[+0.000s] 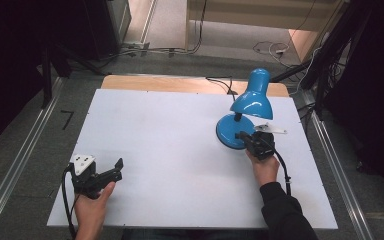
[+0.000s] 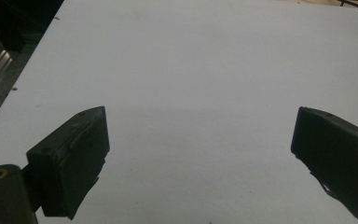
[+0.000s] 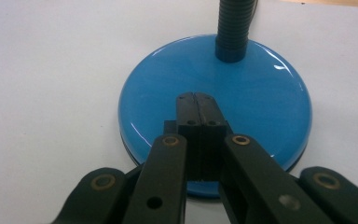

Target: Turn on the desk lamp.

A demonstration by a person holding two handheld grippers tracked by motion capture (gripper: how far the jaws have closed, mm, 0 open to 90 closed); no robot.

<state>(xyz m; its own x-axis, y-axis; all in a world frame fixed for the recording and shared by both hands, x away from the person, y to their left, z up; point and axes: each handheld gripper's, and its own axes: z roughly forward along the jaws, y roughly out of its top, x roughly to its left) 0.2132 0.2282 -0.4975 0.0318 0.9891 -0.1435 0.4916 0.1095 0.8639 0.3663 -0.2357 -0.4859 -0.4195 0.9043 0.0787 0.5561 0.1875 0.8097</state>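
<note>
A blue desk lamp (image 1: 254,100) stands at the right of the white board (image 1: 170,130), its round base (image 1: 228,134) flat on the surface and its shade tilted down. My right gripper (image 1: 241,135) is at the near edge of that base. In the right gripper view its jaws (image 3: 196,100) are pressed together with nothing between them, tips over the glossy blue base (image 3: 261,93), a little short of the ribbed black neck (image 3: 233,28). My left gripper (image 1: 118,169) rests low at the near left, and in its own view (image 2: 200,140) the jaws stand wide apart over bare white board.
The lamp's black cable (image 1: 222,82) runs off the far edge over a wooden strip (image 1: 180,82). Metal rails (image 1: 20,165) flank the board on both sides. Cables lie on the floor beyond.
</note>
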